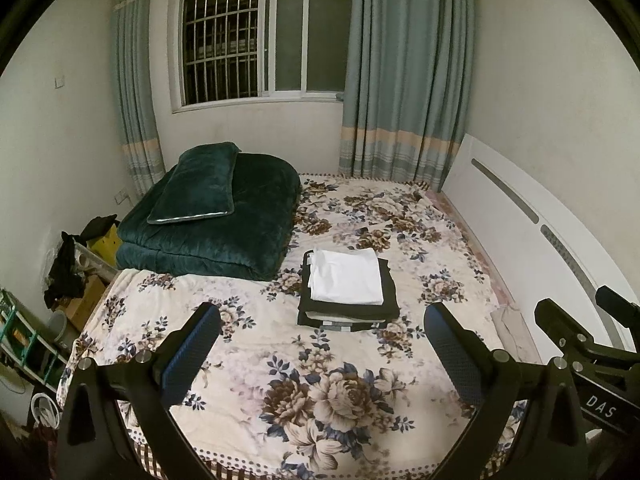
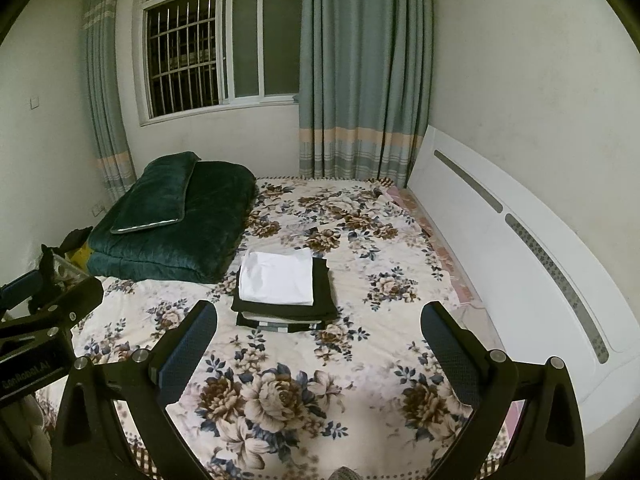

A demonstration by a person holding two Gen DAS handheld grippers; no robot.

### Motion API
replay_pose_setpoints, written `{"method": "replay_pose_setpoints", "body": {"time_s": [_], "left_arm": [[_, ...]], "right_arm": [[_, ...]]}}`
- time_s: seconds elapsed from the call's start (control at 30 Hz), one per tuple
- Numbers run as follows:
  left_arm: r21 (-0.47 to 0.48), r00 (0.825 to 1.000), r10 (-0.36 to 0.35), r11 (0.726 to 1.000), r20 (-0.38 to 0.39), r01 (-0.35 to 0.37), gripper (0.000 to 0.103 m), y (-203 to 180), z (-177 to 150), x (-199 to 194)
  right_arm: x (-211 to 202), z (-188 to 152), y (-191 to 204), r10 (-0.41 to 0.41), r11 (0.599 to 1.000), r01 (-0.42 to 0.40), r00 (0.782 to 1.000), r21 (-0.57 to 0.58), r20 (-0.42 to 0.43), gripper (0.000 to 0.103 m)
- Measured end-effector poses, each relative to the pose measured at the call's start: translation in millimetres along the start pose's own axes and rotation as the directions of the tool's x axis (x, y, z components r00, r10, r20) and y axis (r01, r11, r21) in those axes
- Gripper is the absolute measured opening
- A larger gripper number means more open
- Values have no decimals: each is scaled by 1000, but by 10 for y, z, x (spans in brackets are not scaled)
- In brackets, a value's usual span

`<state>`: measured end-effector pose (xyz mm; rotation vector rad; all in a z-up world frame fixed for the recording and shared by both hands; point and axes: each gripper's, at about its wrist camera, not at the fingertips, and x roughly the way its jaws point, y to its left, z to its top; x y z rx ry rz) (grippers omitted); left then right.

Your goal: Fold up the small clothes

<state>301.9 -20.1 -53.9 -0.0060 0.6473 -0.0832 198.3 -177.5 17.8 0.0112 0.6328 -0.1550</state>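
Note:
A stack of folded clothes rests near the middle of the floral bed sheet (image 1: pixel 248 360) (image 2: pixel 380 360): a white folded garment (image 1: pixel 346 276) (image 2: pixel 278 278) lies on top of folded black garments (image 1: pixel 352 312) (image 2: pixel 288 314). My left gripper (image 1: pixel 322 320) is open, held above the near part of the bed, short of the stack, with nothing between its fingers. My right gripper (image 2: pixel 318 318) is open too and empty, hovering beside it. The right gripper's body (image 1: pixel 580 340) shows at the right edge of the left wrist view, and the left gripper's body (image 2: pixel 36 328) at the left edge of the right wrist view.
A folded dark green quilt (image 1: pixel 216 236) (image 2: pixel 176 236) with a green pillow (image 1: pixel 196 190) (image 2: pixel 154 194) on top sits at the bed's far left. A white headboard (image 1: pixel 532 240) (image 2: pixel 500 248) runs along the right. Boxes and clutter (image 1: pixel 68 280) fill the floor at left. Window and curtains (image 1: pixel 400 80) stand behind.

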Motion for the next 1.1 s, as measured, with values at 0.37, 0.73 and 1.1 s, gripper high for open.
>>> {"method": "replay_pose_setpoints", "body": {"time_s": [0.37,0.73,1.1], "left_arm": [[-3,1000,-1,1000,-2,1,103,3,-9,-22],[-3,1000,5,1000,1,-5,103,6,0,-24],[-2,1000,12,1000,6,-12,103,16,11,-60]], "right_arm": [[-21,-12,20,-5,1000,5,1000,1,2,103],[-19,-8,46,-2,1000,2,1000,2,4,103],[-17,-2,65,-3,1000,3,1000,0,7,103]]}}
